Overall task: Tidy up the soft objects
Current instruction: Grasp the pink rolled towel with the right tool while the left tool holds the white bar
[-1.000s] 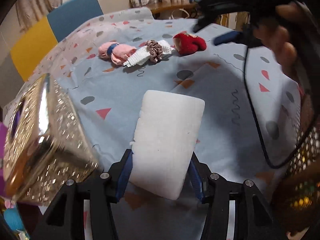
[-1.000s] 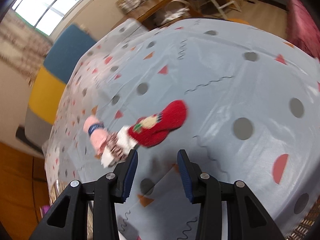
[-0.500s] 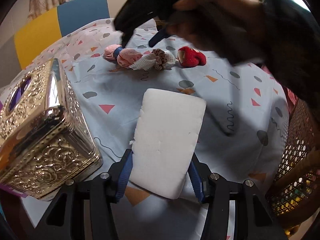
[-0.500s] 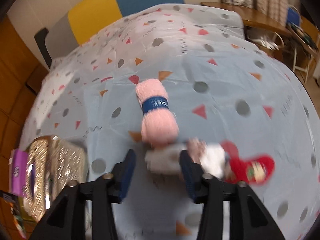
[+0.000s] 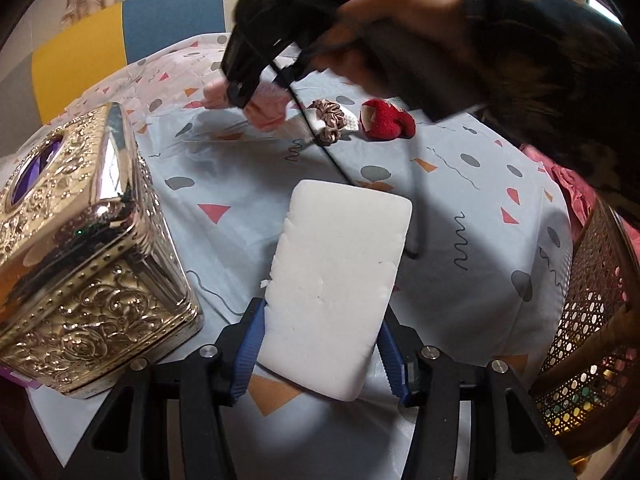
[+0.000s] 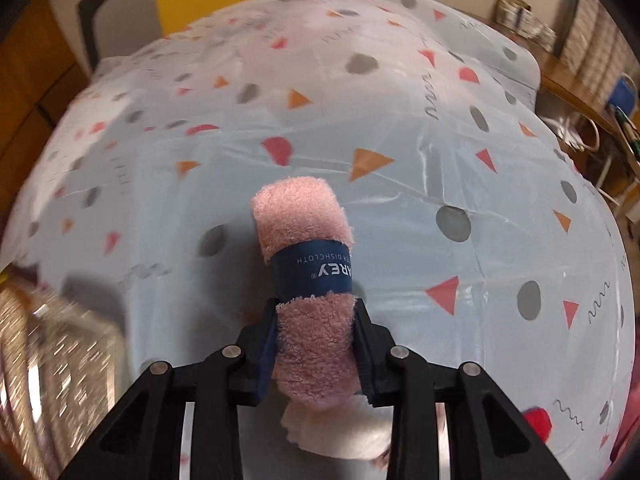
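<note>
Your left gripper (image 5: pixel 320 344) clamps the white sponge (image 5: pixel 338 284) at its near end; the long axis runs straight away from you, over the tablecloth (image 5: pixel 460 184). A gold box (image 5: pixel 80 248) stands just left of the sponge. Beyond the sponge lie a scrunchie (image 5: pixel 330 120) and a red plush (image 5: pixel 386 120). Your right gripper (image 6: pixel 316 348) is closed on the pink cloth roll (image 6: pixel 308 280), near end between the fingers, far end and blue band (image 6: pixel 312 270) pointing forward.
</note>
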Demonstrator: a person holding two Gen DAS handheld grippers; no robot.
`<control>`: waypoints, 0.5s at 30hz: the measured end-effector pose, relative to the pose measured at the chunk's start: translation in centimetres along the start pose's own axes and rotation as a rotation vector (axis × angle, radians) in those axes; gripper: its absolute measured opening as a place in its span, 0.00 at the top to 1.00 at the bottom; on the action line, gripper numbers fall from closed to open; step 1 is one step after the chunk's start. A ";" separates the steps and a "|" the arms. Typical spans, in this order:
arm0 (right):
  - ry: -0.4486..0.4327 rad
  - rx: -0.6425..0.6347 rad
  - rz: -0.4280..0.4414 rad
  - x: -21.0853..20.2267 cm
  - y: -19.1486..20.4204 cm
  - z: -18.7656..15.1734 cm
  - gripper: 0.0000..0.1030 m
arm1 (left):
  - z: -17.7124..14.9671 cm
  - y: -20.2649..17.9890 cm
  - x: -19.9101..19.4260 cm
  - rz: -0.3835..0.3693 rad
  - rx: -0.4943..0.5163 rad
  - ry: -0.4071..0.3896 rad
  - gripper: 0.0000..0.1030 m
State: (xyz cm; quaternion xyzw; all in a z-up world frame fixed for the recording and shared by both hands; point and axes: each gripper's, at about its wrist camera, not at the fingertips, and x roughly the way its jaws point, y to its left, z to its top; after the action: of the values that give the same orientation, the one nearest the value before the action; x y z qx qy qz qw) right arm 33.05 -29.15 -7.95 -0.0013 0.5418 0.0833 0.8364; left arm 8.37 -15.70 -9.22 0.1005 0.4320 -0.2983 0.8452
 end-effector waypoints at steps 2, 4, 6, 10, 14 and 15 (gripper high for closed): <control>-0.007 -0.032 0.032 -2.0 0.0 -1.2 0.68 | 0.0 0.0 -0.1 0.001 -0.003 0.001 0.47; -0.005 -0.028 0.088 -4.3 -0.6 -2.6 0.68 | -0.1 0.1 -0.1 0.003 -0.012 0.000 0.47; 0.009 -0.029 0.110 -6.3 -1.0 -4.5 0.68 | -0.1 0.2 -0.2 0.005 -0.020 -0.001 0.47; 0.087 -0.014 0.140 -7.4 -1.2 -7.6 0.67 | -0.2 0.2 -0.5 0.012 -0.032 -0.001 0.47; 0.215 0.012 0.105 -5.4 -1.5 -11.3 0.67 | 0.1 0.5 -1.0 0.017 -0.050 0.007 0.47; 0.244 0.025 0.087 -4.5 -1.5 -12.0 0.67 | 0.1 0.6 -1.2 0.026 -0.055 0.012 0.47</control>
State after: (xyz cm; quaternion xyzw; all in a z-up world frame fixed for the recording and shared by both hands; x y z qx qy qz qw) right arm 20.65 -32.35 -8.97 0.0225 0.6400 0.1122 0.7598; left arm 8.29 -14.77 -8.27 0.0847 0.4436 -0.2749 0.8488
